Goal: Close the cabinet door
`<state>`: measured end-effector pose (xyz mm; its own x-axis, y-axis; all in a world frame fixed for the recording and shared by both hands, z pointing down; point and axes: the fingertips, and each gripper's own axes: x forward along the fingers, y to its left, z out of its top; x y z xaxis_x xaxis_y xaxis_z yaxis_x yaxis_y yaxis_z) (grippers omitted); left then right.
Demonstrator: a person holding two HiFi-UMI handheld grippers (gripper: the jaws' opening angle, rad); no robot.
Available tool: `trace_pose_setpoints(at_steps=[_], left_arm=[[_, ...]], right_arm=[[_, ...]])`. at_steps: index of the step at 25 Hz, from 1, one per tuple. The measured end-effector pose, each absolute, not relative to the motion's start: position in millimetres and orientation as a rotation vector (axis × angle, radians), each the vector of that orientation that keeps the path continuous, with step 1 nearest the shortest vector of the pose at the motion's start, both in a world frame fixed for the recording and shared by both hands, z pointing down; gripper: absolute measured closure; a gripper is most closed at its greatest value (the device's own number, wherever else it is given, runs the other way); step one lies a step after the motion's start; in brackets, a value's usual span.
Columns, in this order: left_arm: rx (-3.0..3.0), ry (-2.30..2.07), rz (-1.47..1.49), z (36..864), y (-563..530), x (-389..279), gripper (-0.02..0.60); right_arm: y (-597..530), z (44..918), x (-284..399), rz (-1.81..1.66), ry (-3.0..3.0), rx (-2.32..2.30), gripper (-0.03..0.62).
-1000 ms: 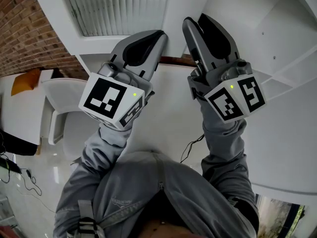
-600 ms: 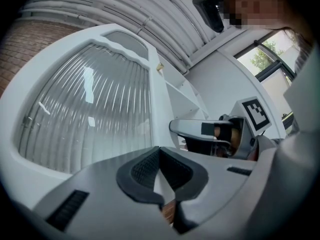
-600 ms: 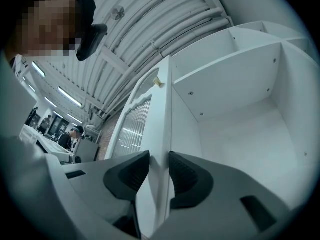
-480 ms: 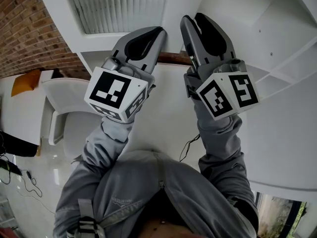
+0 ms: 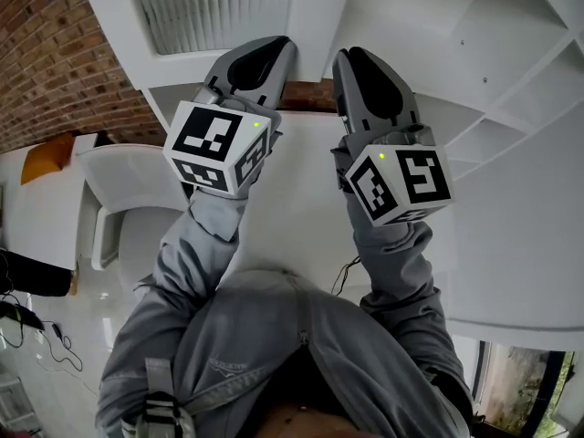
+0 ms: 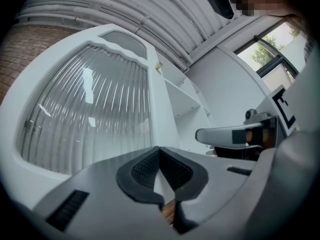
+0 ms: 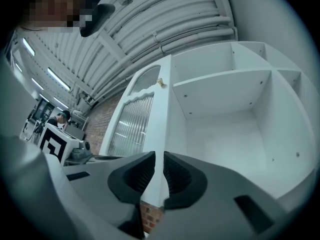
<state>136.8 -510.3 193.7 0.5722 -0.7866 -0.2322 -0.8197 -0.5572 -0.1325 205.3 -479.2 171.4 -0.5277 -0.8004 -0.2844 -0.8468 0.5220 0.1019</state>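
Note:
The white cabinet door (image 5: 214, 7) with ribbed glass stands swung out to the left of the cabinet's bare shelves (image 5: 493, 71). Both grippers are raised side by side below it. My left gripper (image 5: 278, 44) is shut and empty, its pads meeting (image 6: 159, 151) in front of the ribbed pane (image 6: 85, 114). My right gripper (image 5: 349, 56) has just been closing. Its pads stand a narrow slit apart (image 7: 159, 159). Through that slit shows the door's white upright edge (image 7: 162, 109), which looks to lie beyond the tips. Nothing is gripped.
A brick wall (image 5: 55, 53) runs along the left of the cabinet. Below it stand a white chair (image 5: 119, 190) and an orange object (image 5: 46, 151). Cables (image 5: 55, 336) lie on the glossy floor. Another person (image 7: 60, 118) is far off at the left.
The right gripper's jaws have gone from clearly apart to a thin slit, and that hand has shifted slightly left and lower. The left gripper stays shut in the same place.

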Motion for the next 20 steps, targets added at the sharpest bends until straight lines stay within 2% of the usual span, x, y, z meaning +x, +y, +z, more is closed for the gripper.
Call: trace_pose_setpoints(at_steps=[8,20], left_arm=[[-2.570,1.406,0.162,200,-510,130,0.575],[-2.608,1.430,0.097,240,-448,122,0.575]], right_arm=[[-447,180,202,0.352,2.534,-1.454,0.565],[-409,219,199,0.276,2.541,-1.522,0.568]])
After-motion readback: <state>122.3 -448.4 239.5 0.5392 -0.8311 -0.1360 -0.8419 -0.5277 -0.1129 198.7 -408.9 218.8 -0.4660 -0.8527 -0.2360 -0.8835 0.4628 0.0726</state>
